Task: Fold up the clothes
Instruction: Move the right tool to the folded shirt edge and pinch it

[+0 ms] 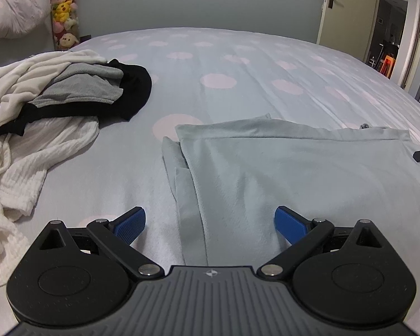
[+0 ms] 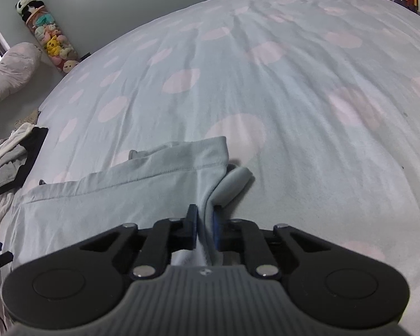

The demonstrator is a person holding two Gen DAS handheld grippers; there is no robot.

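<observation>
My left gripper hangs low over the bed, jaws spread wide w/ nothing between the blue pads. Under and ahead of it lies the pale blue garment, partly folded, flat on the spotted sheet near the bed's near edge; one hemmed edge runs across its far side, and a narrower flap sticks out along its left side.

My right gripper has jaws pressed together, pinching a bunched ridge of that same pale blue garment at its right-hand corner. Fabric rises up into the pinch; a small rolled bit sits just beside the jaws on the right.

Toward the bed's left edge: a loose pile of clothes, white, grey & black pieces overlapping, well apart from the blue one. Beyond the bed's far left corner stands a tube of plush toys against the wall, w/ a pillow beside it. Open door past the far right corner.
</observation>
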